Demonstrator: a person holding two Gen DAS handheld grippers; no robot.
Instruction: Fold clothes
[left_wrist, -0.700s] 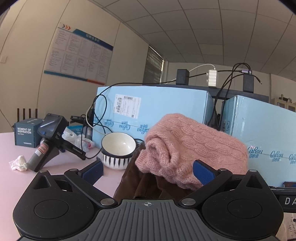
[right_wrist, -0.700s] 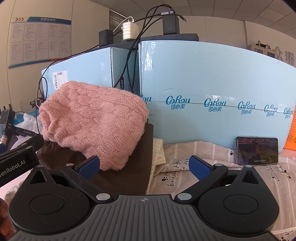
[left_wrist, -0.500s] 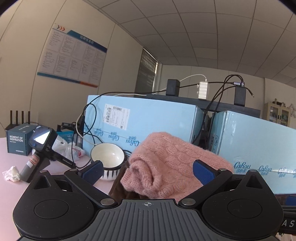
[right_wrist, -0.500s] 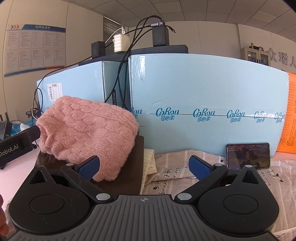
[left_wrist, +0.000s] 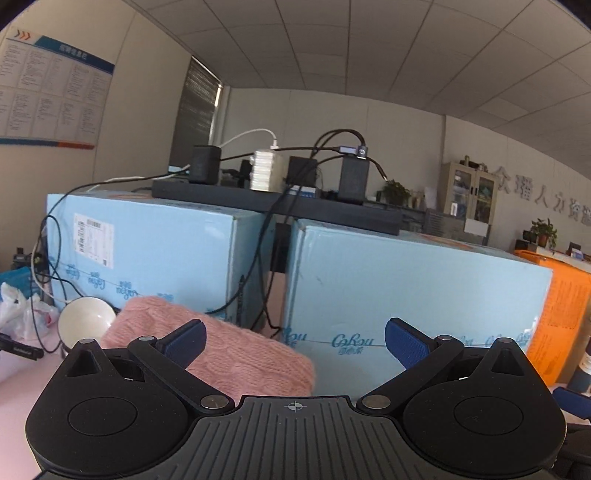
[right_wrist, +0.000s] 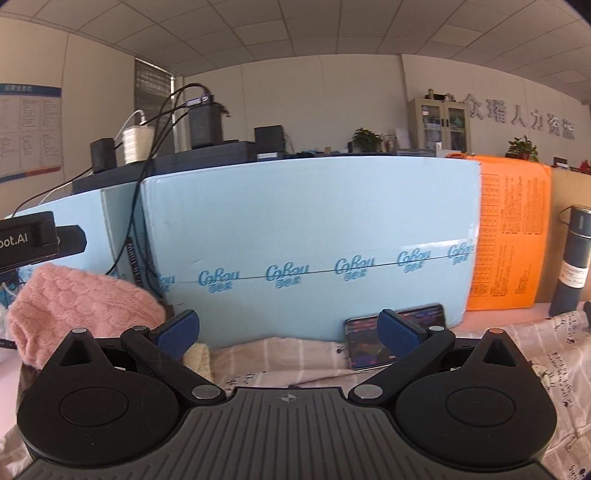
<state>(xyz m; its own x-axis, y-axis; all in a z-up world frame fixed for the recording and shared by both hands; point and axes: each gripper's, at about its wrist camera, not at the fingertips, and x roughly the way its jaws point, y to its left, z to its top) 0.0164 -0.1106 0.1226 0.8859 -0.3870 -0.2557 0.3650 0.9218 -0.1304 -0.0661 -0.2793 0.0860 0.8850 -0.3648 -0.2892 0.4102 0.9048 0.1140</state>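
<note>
- The left gripper (left_wrist: 293, 341) stands wide open, its blue pads far apart with nothing between them.
- The right gripper (right_wrist: 288, 330) is spread just as wide and holds nothing.
- A pink knitted sweater (left_wrist: 221, 350) lies bundled on the table, low and left in the left wrist view, in front of the left blue box (left_wrist: 155, 254). Seen from the right wrist, the same sweater (right_wrist: 81, 306) sits at the far left.
- A white bowl (left_wrist: 86, 319) stands just left of the sweater; its inside is too blurred to tell whether anything is in it.
- A striped cloth with small prints (right_wrist: 280, 354) is spread on the table in front of the right gripper, with a cream knit piece (right_wrist: 199, 360) beside the sweater.
- A phone (right_wrist: 395, 339) with a lit screen leans against the large blue box (right_wrist: 314, 236).
- A dark board with chargers and cables (left_wrist: 273, 197) lies across the tops of the two blue boxes.
- An orange box (right_wrist: 513, 236) stands right of the blue one, and a dark flask (right_wrist: 572, 258) stands upright further right.
- A crumpled plastic bag (left_wrist: 22, 314) lies at the far left.
</note>
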